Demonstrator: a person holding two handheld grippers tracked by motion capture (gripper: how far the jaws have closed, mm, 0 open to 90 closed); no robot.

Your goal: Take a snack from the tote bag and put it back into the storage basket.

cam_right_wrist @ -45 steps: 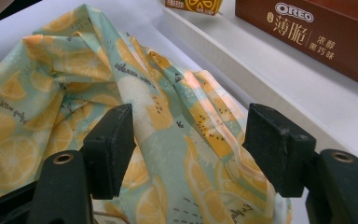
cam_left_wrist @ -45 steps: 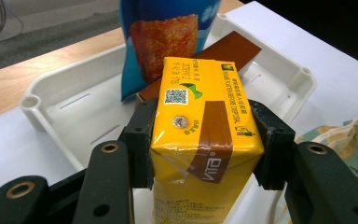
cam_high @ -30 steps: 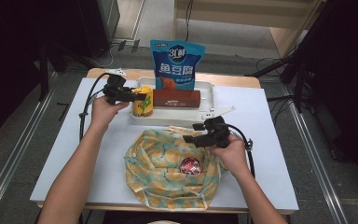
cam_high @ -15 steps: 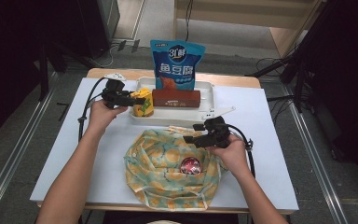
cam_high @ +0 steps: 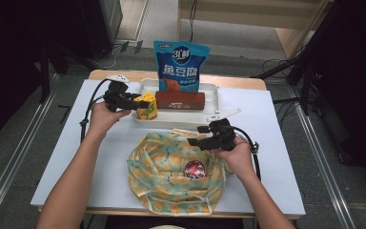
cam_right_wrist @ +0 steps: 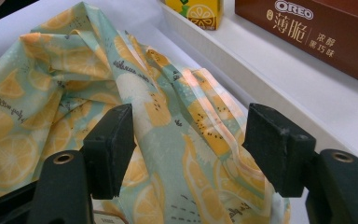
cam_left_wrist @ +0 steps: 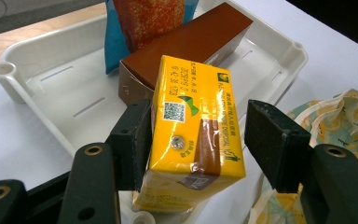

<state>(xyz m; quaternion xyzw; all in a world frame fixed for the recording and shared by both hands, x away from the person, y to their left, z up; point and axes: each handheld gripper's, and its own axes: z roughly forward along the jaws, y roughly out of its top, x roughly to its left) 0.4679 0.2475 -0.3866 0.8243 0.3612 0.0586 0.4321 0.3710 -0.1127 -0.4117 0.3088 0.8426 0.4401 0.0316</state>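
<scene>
Your left gripper has the yellow juice carton between its jaws, at the near left corner of the white tray. The jaws have just been opening. One pad lies along the carton's side, but the other stands apart from it with a clear gap, so the grip looks released, not pressing. The carton's long axis runs straight away from the gripper, tilted, with its far end leaning on the brown biscuit box behind it. Farther behind that box stands the blue snack pouch.

Your right gripper is wide open over the lemon-print cloth bag; the cloth lies under and between the jaws, not pinched. From this gripper the tray is ahead and the carton is beyond its rim, to the left.

The left hand is much nearer to the carton, so I judge any coming move with it belongs to the left.
</scene>
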